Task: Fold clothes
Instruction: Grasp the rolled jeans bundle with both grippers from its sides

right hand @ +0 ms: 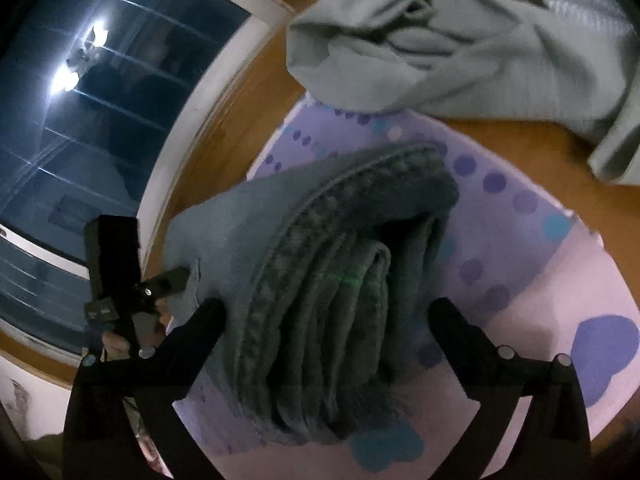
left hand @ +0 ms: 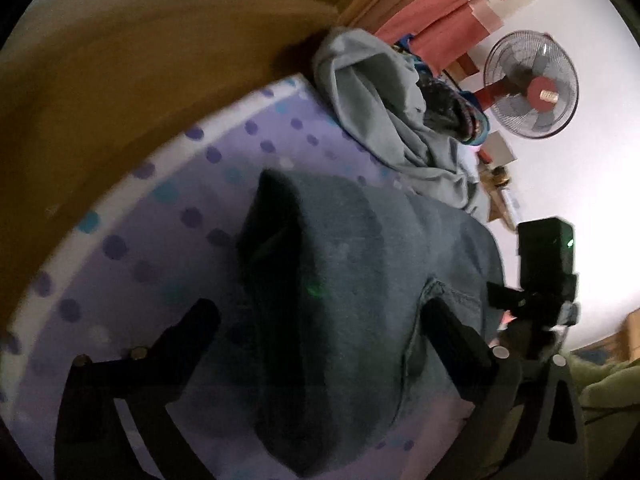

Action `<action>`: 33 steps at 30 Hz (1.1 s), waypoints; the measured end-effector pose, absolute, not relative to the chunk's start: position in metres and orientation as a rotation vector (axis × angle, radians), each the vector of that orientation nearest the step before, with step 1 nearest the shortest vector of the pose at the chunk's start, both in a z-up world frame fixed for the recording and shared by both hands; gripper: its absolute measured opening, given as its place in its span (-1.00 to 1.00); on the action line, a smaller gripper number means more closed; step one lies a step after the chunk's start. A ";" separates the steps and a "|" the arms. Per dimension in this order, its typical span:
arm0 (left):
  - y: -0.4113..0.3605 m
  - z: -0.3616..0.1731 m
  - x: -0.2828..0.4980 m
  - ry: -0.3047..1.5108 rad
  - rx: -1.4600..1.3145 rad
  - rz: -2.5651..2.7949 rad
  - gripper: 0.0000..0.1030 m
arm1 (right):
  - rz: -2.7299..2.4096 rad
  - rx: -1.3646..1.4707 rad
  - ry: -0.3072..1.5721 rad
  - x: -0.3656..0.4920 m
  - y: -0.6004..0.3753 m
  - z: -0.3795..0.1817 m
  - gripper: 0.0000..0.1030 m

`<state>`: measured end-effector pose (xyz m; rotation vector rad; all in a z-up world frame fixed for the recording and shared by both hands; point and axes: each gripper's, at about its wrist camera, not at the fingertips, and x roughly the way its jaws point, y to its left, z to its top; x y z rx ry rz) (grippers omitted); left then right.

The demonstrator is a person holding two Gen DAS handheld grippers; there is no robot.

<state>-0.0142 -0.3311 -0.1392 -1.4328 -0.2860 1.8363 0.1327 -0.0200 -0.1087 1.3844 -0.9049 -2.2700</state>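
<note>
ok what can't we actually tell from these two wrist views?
- Left wrist: how many folds the dark blue garment has; it is dim and motion-blurred.
- Right wrist: the underside of the dark blue garment; its own layers hide it.
- Both: what kind of clothing the crumpled grey garment is; the right wrist view's top edge cuts it off.

thick matt knit garment [right hand: 320, 280] on smooth dotted sheet [right hand: 520, 280].

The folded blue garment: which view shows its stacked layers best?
The right wrist view. It faces the folded blue garment edge-on, so its stacked layers show between the open right claw fingers. The left wrist view shows only its smooth top face, layers hidden.
</note>
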 end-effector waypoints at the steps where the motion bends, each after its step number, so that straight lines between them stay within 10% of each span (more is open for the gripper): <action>1: -0.332 -0.141 -0.014 -0.303 -1.427 1.829 1.00 | -2.279 1.373 -0.896 0.132 -0.022 -0.109 1.00; 33: -0.342 -0.098 0.086 -0.548 -1.334 2.099 0.73 | -2.168 1.161 -0.664 0.139 -0.056 -0.072 0.49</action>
